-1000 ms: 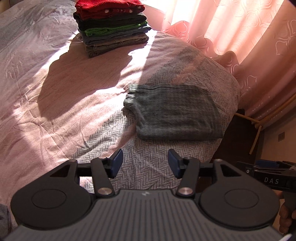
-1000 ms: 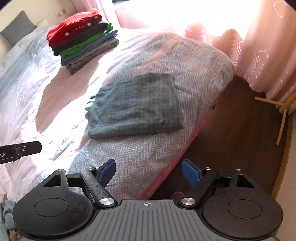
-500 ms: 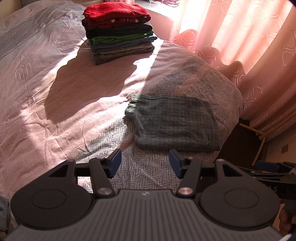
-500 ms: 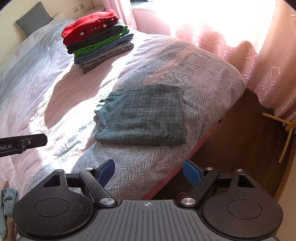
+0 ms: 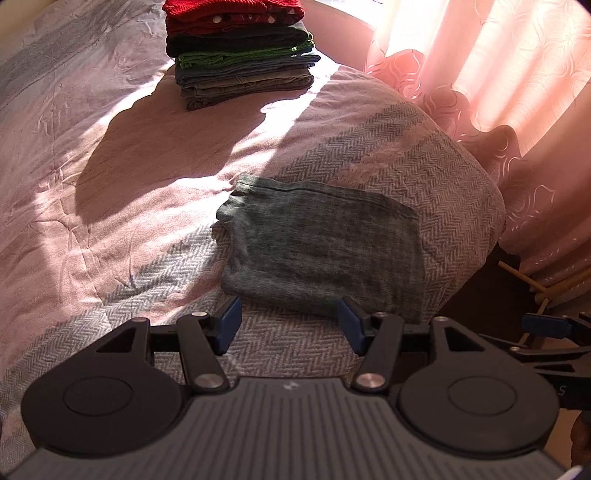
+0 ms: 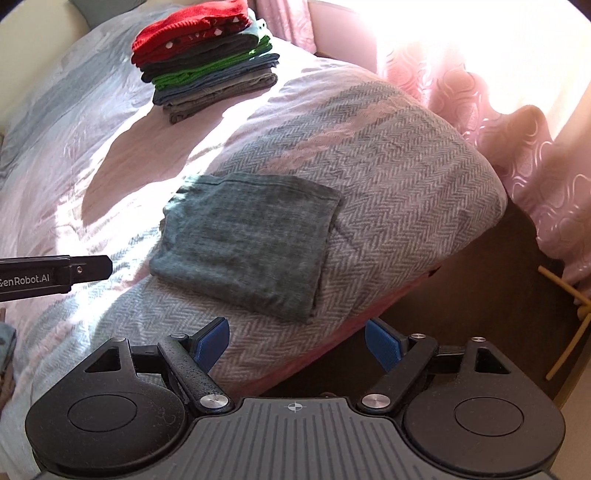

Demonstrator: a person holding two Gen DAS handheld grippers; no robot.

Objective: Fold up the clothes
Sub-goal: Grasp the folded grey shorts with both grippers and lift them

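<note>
Garment (image 5: 321,251) folded on bed (image 5: 110,206) | right view only: floor (image 6: 480,295)

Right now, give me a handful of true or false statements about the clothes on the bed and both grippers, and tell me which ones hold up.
1. The grey garment lies folded flat on the bed. True.
2. The left gripper is clamped on the grey garment. False: its jaws are open and hold nothing, short of the garment's near edge.
3. The stack of folded clothes has a red garment on top. True.
4. The grey garment sits on top of the stack. False: it lies alone, apart from the stack and nearer the grippers.
5. The right gripper is open and empty. True.
</note>
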